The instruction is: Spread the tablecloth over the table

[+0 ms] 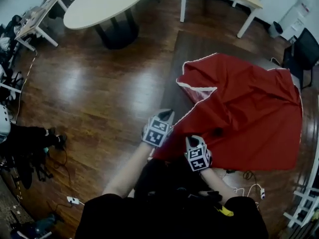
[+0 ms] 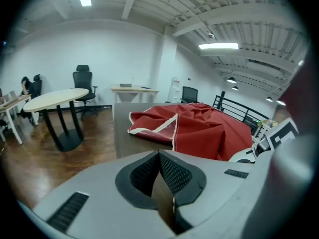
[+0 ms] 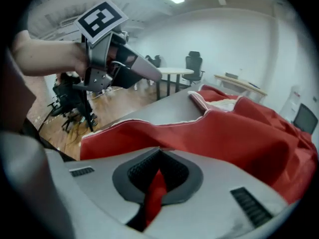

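Head view: red tablecloth point(image 1: 239, 108) heaped over the right half of the table point(image 1: 187, 54), spilling past the near edge, one hemmed corner folded back. Looks light, limp, likely slippery on wood; best taken at hem corners. Right gripper point(image 1: 193, 141) clamped on its near edge; left gripper point(image 1: 166, 115) closed on nothing, just alongside. Round table point(image 1: 104, 4) well apart; floor cables point(image 1: 251, 188) below the near-right corner.

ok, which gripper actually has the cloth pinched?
The right gripper: a fold of the red tablecloth is clamped between its shut jaws. The left gripper is shut too, but on nothing.
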`<state>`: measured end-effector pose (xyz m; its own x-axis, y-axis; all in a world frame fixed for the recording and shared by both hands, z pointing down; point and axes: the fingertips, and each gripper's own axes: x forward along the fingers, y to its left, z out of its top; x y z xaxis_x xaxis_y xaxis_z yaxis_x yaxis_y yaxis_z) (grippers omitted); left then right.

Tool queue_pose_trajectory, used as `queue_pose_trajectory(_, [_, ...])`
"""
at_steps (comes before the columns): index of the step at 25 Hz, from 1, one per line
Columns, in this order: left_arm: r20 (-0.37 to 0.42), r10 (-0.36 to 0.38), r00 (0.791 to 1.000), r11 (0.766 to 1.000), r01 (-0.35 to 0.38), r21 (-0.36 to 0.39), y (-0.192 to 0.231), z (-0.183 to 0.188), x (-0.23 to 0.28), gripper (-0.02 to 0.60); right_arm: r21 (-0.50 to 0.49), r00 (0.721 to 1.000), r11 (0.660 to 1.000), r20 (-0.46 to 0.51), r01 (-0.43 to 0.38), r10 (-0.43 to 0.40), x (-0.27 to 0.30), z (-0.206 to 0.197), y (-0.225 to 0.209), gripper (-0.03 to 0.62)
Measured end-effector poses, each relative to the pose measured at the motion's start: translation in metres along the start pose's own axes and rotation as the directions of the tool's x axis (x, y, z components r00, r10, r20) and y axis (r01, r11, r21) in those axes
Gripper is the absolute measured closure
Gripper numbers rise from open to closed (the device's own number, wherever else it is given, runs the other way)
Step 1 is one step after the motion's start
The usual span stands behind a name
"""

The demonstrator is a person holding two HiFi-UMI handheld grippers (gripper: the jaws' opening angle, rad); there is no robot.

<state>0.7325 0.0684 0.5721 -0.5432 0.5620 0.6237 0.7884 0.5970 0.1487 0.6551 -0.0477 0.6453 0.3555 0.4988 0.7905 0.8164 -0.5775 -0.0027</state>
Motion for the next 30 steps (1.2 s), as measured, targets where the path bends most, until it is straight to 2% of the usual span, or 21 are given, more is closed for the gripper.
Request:
queue_pose_trajectory(2, [-0.053,-0.075,0.996,0.995,0.078,0.055,0.008,0.007,0.016,0.568,0.105,0.999,0.993,-0.007,0.046,-0.045,0.010,-0.005,0.006,0.588])
queue_pose_trajectory(4, [-0.115,-0.118,0.986,0.982,0.133,0.131,0.012,0.013,0.032,0.458,0.155,0.996,0.984,-0.009,0.088,-0.088,0.015,-0.003,0.012,0.588])
queue_pose_trajectory(5, [-0.138,-0.124,0.983,0.971,0.149,0.188,0.013,0.017,0.041,0.453,0.169,0.994,0.980,-0.011,0.107,-0.106,0.016,-0.002,0.013,0.588])
queue_pose_trajectory(9, [-0.183,-0.115,0.976,0.883,0.185,0.431,0.006,0.041,0.082,0.453,0.164,0.988,0.974,-0.021,0.155,-0.154,0.011,0.006,0.004,0.588])
queue_pose_trajectory(12, [-0.198,-0.106,0.975,0.828,0.197,0.526,0.004,0.056,0.114,0.453,0.178,0.985,0.969,-0.037,0.170,-0.166,0.014,-0.005,-0.008,0.588])
queue_pose_trajectory(14, [-0.235,-0.114,0.965,0.802,0.229,0.551,0.002,0.057,0.133,0.452,0.196,0.985,0.966,-0.046,0.170,-0.164,0.012,-0.010,-0.014,0.588])
queue_pose_trajectory(16, [-0.290,-0.118,0.950,0.769,0.272,0.579,0.003,0.057,0.148,0.358,0.210,0.987,0.965,-0.048,0.159,-0.152,0.011,-0.011,-0.020,0.588])
queue_pose_trajectory(19, [-0.349,-0.101,0.932,0.718,0.311,0.623,0.013,0.065,0.166,0.269,0.197,0.990,0.971,-0.054,0.138,-0.130,0.012,-0.009,-0.026,0.588])
queue_pose_trajectory(21, [-0.435,-0.132,0.891,0.700,0.395,0.595,0.018,0.059,0.174,0.212,0.180,0.992,0.976,-0.056,0.125,-0.117,0.013,-0.010,-0.028,0.588])
queue_pose_trajectory(23, [-0.521,-0.165,0.837,0.668,0.484,0.565,0.018,0.048,0.177,0.207,0.164,0.993,0.980,-0.050,0.112,-0.106,0.013,-0.008,-0.029,0.588])
queue_pose_trajectory(25, [-0.575,-0.171,0.800,0.633,0.537,0.558,0.015,0.036,0.178,0.202,0.158,0.995,0.983,-0.046,0.095,-0.088,0.013,-0.007,-0.027,0.588])
queue_pose_trajectory(27, [-0.605,-0.163,0.779,0.617,0.559,0.554,0.012,0.026,0.178,0.221,0.157,0.996,0.985,-0.041,0.078,-0.073,0.013,-0.006,-0.025,0.588])
queue_pose_trajectory(30, [-0.617,-0.176,0.767,0.614,0.576,0.540,0.009,0.023,0.176,0.252,0.148,0.998,0.987,-0.034,0.063,-0.059,0.013,-0.003,-0.024,0.588])
